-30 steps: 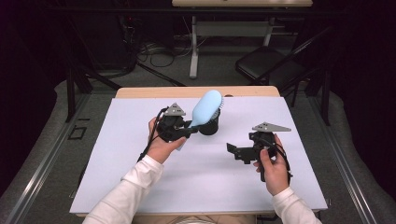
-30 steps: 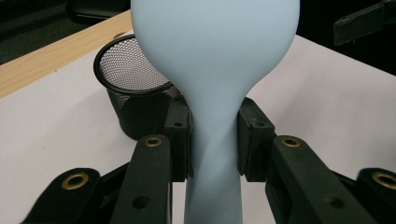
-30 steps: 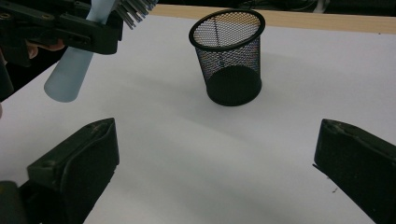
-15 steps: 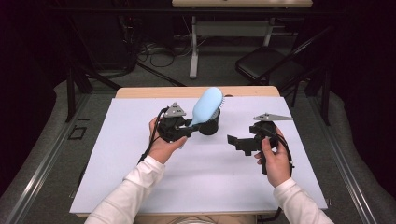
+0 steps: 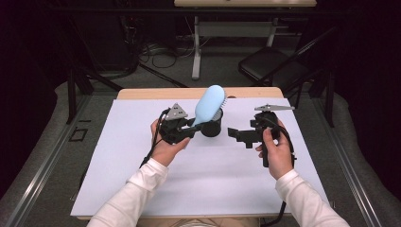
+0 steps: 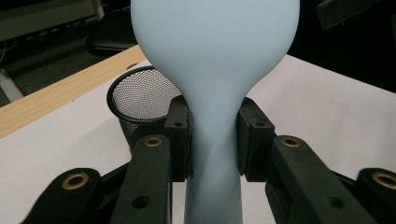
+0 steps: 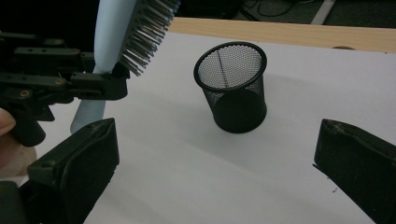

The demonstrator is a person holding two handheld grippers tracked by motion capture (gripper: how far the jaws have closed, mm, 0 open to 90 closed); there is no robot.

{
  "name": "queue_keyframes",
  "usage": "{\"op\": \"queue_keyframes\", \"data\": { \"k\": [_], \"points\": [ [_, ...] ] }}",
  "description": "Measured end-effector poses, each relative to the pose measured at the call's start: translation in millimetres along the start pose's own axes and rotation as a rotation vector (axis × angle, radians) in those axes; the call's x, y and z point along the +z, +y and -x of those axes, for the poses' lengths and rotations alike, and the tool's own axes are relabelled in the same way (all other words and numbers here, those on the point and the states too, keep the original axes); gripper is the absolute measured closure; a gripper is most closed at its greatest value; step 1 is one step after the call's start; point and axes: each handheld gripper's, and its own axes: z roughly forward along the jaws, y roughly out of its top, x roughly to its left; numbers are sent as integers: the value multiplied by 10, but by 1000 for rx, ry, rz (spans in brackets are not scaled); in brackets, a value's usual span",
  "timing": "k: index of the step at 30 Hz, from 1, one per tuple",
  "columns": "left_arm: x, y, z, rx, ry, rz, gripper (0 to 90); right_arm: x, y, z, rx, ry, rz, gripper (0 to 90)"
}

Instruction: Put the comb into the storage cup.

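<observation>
1. I count one hairbrush, one mesh cup, two grippers and one white sheet that covers the wooden table.
2. My left gripper is clenched on the neck of the brush, a pad pressing each side of the handle just below the head.
3. The brush is pale blue with a smooth oval back; from my right gripper view its head shows rows of dark bristles with light tips.
4. It is tilted in the air, head up toward the far edge of the sheet, just over the cup.
5. The cup is black wire mesh, round, upright and open-topped, standing near the middle of the sheet's far edge.
6. My right gripper hangs released beside the cup with nothing between its jaws.
</observation>
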Motion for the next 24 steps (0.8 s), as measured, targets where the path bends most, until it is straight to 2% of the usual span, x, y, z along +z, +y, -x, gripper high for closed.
{"op": "queue_keyframes", "data": {
  "k": [8, 15, 24],
  "points": [
    [17, -13, 19, 3, 21, 27, 699, 18, 103, -12, 17, 13, -11, 0],
    [32, -27, 36, 0, 26, 40, 698, 31, 169, -33, 25, 16, -18, 0],
    [24, -52, 47, -3, 30, 61, 698, 52, 258, -83, 35, 43, -28, 0]
  ]
}}
